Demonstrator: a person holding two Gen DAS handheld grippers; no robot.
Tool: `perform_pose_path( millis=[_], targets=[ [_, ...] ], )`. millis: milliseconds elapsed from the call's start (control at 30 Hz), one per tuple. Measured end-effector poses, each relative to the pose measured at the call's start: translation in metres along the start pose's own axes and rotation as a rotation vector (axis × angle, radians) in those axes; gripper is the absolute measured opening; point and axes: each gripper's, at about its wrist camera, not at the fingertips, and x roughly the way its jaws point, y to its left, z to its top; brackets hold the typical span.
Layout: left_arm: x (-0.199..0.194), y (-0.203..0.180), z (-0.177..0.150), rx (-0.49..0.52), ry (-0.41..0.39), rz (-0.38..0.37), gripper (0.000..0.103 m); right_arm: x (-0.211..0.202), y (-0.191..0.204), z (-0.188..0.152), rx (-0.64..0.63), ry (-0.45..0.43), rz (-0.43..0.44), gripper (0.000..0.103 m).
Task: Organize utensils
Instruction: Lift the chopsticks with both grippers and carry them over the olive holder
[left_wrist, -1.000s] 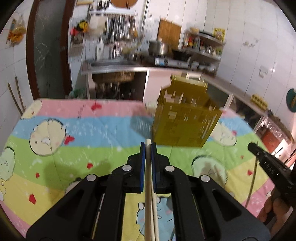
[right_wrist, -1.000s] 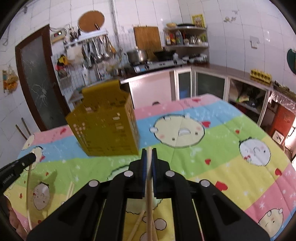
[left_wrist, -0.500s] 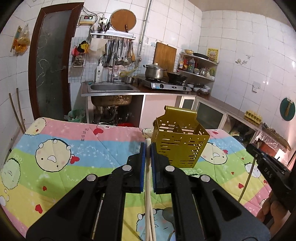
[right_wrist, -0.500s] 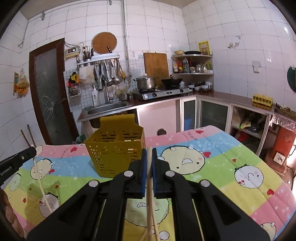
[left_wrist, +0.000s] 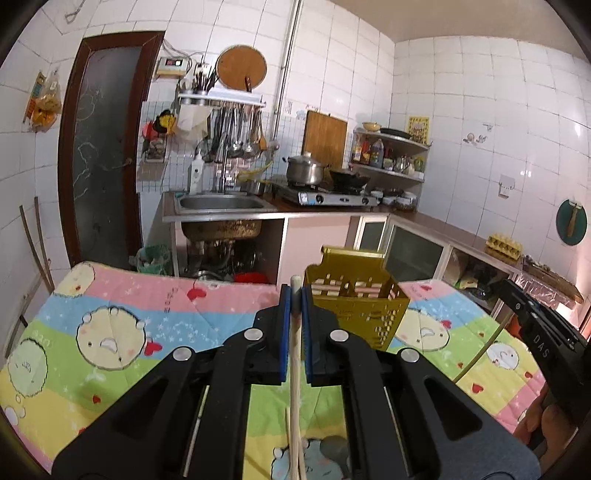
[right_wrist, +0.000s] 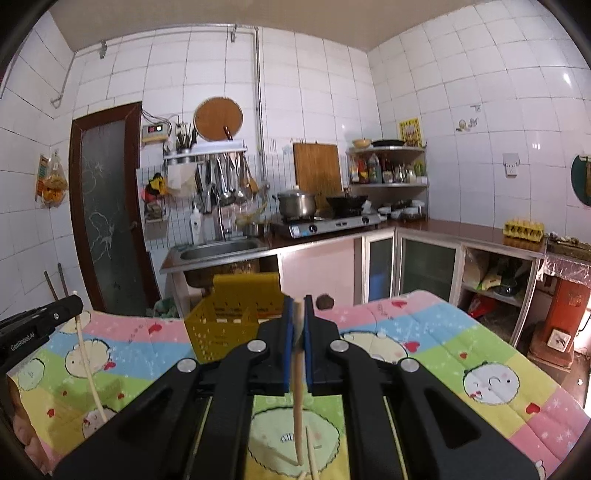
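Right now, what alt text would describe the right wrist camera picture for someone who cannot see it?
A black gripper with blue pads pinches a pale chopstick above a colourful cartoon tablecloth. A yellow perforated utensil holder stands just behind, and a second gripper holding another chopstick enters at left, with a tiled kitchen beyond.

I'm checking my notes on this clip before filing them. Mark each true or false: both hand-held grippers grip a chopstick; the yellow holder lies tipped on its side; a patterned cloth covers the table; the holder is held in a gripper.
1. Both hand-held grippers grip a chopstick. True: the left hand-held gripper and the right hand-held gripper each pinch a pale chopstick.
2. The yellow holder lies on its side. False: it stands upright.
3. A patterned cloth covers the table. True.
4. A gripper holds the holder. False: it rests on the cloth, ungripped.
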Motion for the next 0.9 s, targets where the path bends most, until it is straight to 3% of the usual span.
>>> perform_pose_path(
  millis=[233,633,767,900],
  targets=[
    [0.010,-0.011,0.033,0.006,-0.063,-0.021,0.004,0.012,0.004,0.033,0.000,-0.038,0.019,0.005],
    [0.056,-0.046,0.151,0.000,-0.229,-0.037,0.004,0.066,0.017,0.138,0.025,-0.147,0.038,0.005],
    [0.096,-0.055,0.156,0.020,-0.222,-0.026,0.004,0.102,0.021,0.145,0.031,-0.137,0.037,0.005],
    [0.135,-0.054,0.140,0.010,-0.174,-0.021,0.004,0.137,0.018,0.127,0.027,-0.096,0.042,0.005]
  ],
)
